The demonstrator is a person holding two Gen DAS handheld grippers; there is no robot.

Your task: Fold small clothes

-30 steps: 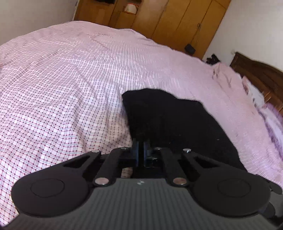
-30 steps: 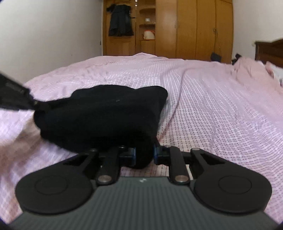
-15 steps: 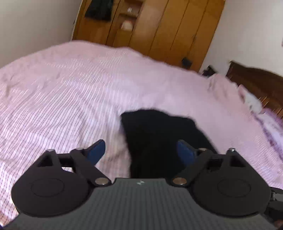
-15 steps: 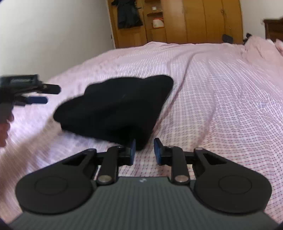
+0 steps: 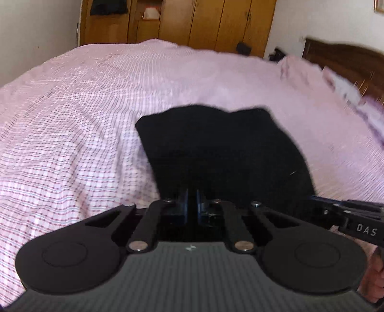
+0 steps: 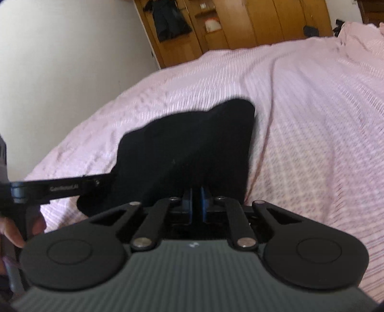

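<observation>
Cloth [image 5: 223, 153], black and small, lies on the pink checked bed [image 5: 72, 134], with its near edge caught by both tools. The left tool [image 5: 192, 201] has its blue pads drawn narrow on the near left part of that edge; the right tool [image 6: 196, 200] is likewise pinched on the near right part. In the left view the right tool's arm shows at the far right, just beside the cloth's near right corner.

To fold well, both tools should probably lift together, keep the edge taut and level between them, and carry it far toward the opposite edge so the corners meet. Uneven height would likely skew the fold, and a slack span might bunch in the middle.

Bed covering spreads open on the left, right and far sides of the cloth, so room for the sweep looks ample. A headboard [image 5: 348, 60] and pillows [image 5: 355, 96] stand far right, a wardrobe [image 5: 204, 21] far beyond, both well apart.
</observation>
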